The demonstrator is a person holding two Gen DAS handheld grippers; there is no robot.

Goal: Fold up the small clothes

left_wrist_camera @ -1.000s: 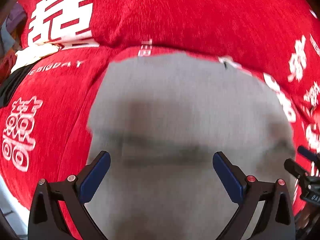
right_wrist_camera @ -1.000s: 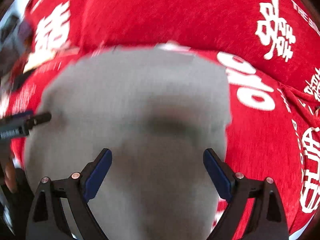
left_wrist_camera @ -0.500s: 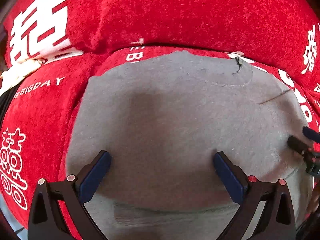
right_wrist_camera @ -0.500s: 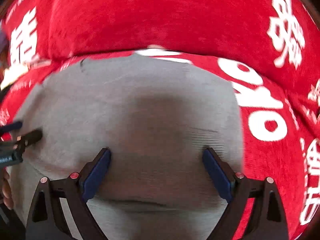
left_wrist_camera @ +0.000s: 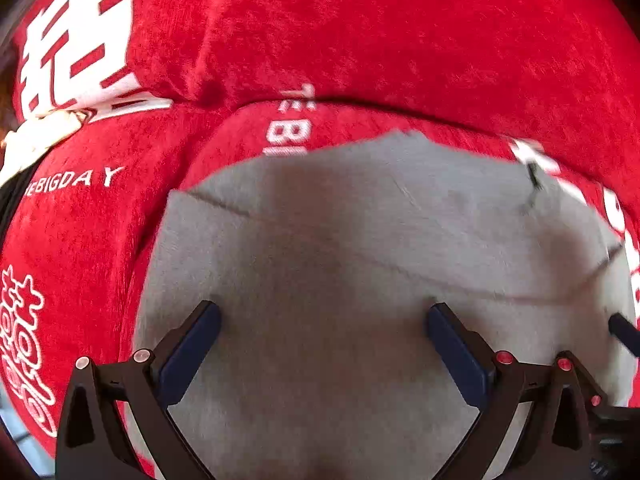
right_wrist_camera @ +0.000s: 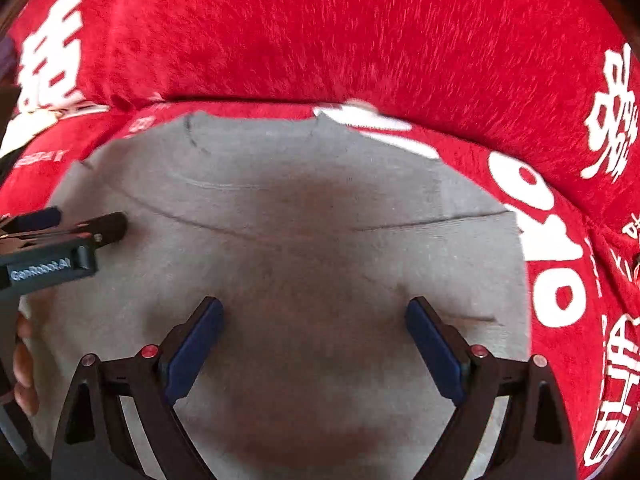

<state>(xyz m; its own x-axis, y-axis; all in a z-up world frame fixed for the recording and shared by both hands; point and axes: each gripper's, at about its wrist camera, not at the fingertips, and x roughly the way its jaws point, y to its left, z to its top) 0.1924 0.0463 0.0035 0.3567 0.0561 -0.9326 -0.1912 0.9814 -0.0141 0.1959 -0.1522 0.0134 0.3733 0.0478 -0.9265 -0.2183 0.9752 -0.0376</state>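
Both claws are over the grey garment (left_wrist_camera: 320, 280), a small top spread flat on a red plush cover (left_wrist_camera: 380, 40) printed with white characters. The left gripper (left_wrist_camera: 322, 320) has its blue pads spread wide with nothing between them, and the right gripper (right_wrist_camera: 314, 316) is the same, jaws apart and empty above the cloth. The right wrist view picks up what the left misses: the neckline curve at 12 o'clock, a person's fingers (right_wrist_camera: 22, 364) at 8 o'clock, and the other tool's black body lettered "GenRobot.AI". The left view gives only a dark fingertip of the right tool at 3 o'clock, plus a cream cloth (left_wrist_camera: 36, 136) at 10 o'clock. Red cover shows on both flanks of the garment; beyond its top edge the cover rises in a padded bulge.
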